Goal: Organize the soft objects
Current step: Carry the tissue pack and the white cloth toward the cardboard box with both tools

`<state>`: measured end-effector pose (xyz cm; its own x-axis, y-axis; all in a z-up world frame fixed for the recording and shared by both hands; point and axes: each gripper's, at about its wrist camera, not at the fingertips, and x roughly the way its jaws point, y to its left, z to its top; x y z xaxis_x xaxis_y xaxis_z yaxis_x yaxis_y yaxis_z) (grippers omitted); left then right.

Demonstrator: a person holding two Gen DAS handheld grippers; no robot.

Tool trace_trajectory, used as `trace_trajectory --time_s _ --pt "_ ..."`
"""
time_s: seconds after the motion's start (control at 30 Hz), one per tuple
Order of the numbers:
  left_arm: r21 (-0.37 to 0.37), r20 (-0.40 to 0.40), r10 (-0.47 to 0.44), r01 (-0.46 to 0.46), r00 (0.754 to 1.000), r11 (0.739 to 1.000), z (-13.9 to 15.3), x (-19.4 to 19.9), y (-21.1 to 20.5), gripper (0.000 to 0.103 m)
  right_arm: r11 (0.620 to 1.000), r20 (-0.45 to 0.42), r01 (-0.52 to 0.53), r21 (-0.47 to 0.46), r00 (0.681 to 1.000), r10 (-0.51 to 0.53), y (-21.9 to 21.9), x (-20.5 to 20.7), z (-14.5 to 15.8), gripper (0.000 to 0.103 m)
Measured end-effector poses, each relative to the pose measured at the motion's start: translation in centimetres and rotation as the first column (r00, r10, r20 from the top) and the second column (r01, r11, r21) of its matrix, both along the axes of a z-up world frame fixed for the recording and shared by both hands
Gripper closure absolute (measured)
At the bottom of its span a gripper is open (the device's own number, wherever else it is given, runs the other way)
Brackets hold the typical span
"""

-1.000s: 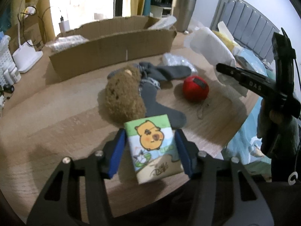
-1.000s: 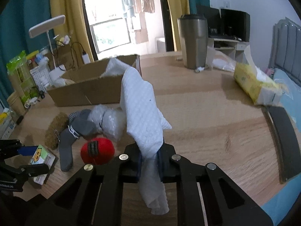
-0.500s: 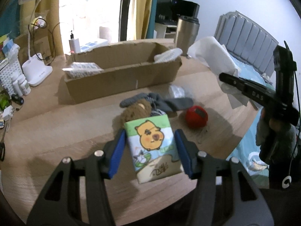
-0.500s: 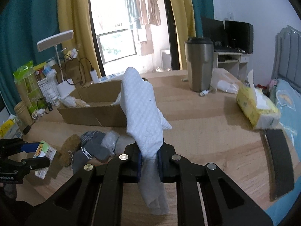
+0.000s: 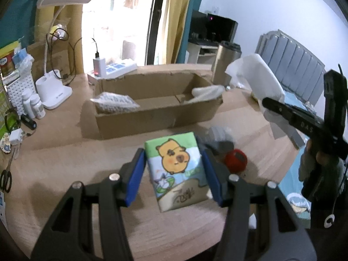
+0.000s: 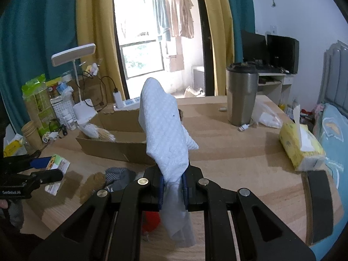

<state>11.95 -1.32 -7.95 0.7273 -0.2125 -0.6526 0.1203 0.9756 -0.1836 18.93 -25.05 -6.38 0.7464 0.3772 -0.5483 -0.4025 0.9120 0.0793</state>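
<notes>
A tissue pack (image 5: 177,169) is clamped in the left claw (image 5: 174,171), held above the surface (image 5: 65,163) in front of the cardboard box (image 5: 152,111). A white cloth (image 6: 163,130) is pinched in the right claw (image 6: 173,187), jaws nearly closed, upright above the surface. A red ball (image 5: 236,159) and grey socks (image 6: 118,177) are left on the surface near the box.

The small soft tissue pack (image 5: 177,170) is green, white and pale blue, printed with an orange-yellow cartoon capybara, and sits between the blue pads (image 5: 135,179) of the black left claw (image 5: 175,175). The black right claw (image 6: 173,186) carries a white cloth with a quilted diamond pattern (image 6: 164,130). The long cardboard box (image 5: 156,108) is plain brown, the wooden worktop (image 6: 250,163) light tan, the round soft ball (image 5: 236,159) red, the tissue box (image 6: 301,150) yellow.
</notes>
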Motion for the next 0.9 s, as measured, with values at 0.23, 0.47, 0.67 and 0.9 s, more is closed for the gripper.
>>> trace_trajectory --time_s 0.23,0.47,0.67,0.9 --pt "-0.028 0.052 0.013 -0.011 0.999 1.0 1.1 0.8 0.8 0.048 0.999 0.018 -0.035 -0.002 0.999 0.035 1.7 0.2 1.2 0.088" --pt "-0.033 0.071 0.025 -0.023 0.997 0.999 1.5 1.7 1.2 0.048 0.997 0.013 -0.077 -0.009 0.997 0.077 3.6 0.6 1.5 0.088" --pt "-0.035 0.086 0.032 -0.029 0.996 0.999 1.8 2.4 1.7 0.048 0.994 0.004 -0.109 -0.01 0.994 0.109 5.1 1.0 1.6 0.088" --pt "-0.034 0.102 0.04 -0.036 0.994 0.999 2.1 3.1 2.1 0.048 0.989 -0.005 -0.146 -0.009 0.989 0.146 6.8 1.6 1.5 0.088"
